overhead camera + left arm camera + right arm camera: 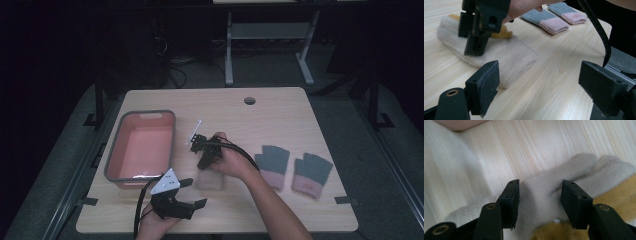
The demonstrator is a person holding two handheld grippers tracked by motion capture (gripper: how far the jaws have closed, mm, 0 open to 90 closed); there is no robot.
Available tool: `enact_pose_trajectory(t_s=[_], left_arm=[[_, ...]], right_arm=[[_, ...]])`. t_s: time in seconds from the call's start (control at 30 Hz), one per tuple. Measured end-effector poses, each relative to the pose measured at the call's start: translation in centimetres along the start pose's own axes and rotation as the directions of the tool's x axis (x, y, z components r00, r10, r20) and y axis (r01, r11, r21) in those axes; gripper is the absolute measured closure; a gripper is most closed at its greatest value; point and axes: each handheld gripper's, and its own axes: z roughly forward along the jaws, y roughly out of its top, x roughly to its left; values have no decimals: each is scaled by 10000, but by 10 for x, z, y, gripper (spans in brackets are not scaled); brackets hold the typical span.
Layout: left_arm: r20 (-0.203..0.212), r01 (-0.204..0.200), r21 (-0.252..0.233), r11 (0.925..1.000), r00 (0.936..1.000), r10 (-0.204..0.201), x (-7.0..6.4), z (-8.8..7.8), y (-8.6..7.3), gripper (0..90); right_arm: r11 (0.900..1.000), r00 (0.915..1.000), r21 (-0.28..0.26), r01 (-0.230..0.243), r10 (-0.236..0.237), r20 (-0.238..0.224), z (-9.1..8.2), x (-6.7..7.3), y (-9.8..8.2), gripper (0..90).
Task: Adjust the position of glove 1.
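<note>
Overhead, both grippers gape, left [192, 192], right [200, 150] above a beige sock [506, 53] (pale wooden table [280, 115], dark room).

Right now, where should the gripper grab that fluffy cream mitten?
Probably across the cream mitten's flat middle, coming straight down from above. It lies flat and soft on the table, so the fabric should bunch between the jaws. The right gripper is open and already straddles that part.

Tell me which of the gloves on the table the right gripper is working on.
The cream glove with the tan patch, lying under the right gripper beside the pink bin. The two grey gloves with pink cuffs lie apart, further right.
</note>
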Motion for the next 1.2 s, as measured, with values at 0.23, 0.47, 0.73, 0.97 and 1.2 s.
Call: enact_pose_trajectory(t_s=[0.23, 0.47, 0.73, 0.97, 1.2], left_arm=[[-6, 38, 23, 10000, 10000, -38, 0, 2, 0, 171], [137, 184, 42, 9998, 9997, -184, -1, 3, 0, 171], [120, 194, 82, 9998, 9997, -195, -3, 5, 3, 176], [403, 815, 211, 9965, 9958, -823, 0, 10, 6, 177], [372, 1092, 655, 9919, 9930, -1118, -1, 19, 10, 177]], right_arm=[[9999, 9999, 36, -121, 121, -5, -6, -5, -16, 484], [9992, 9992, -58, -393, 393, -78, -11, -10, -31, 465], [9973, 9977, -383, -628, 618, -266, -12, -12, -40, 423], [9866, 9888, -924, -1347, 1278, -767, -24, -14, -47, 369], [9596, 9722, -1695, -2248, 2091, -1057, -47, -19, -65, 344]])
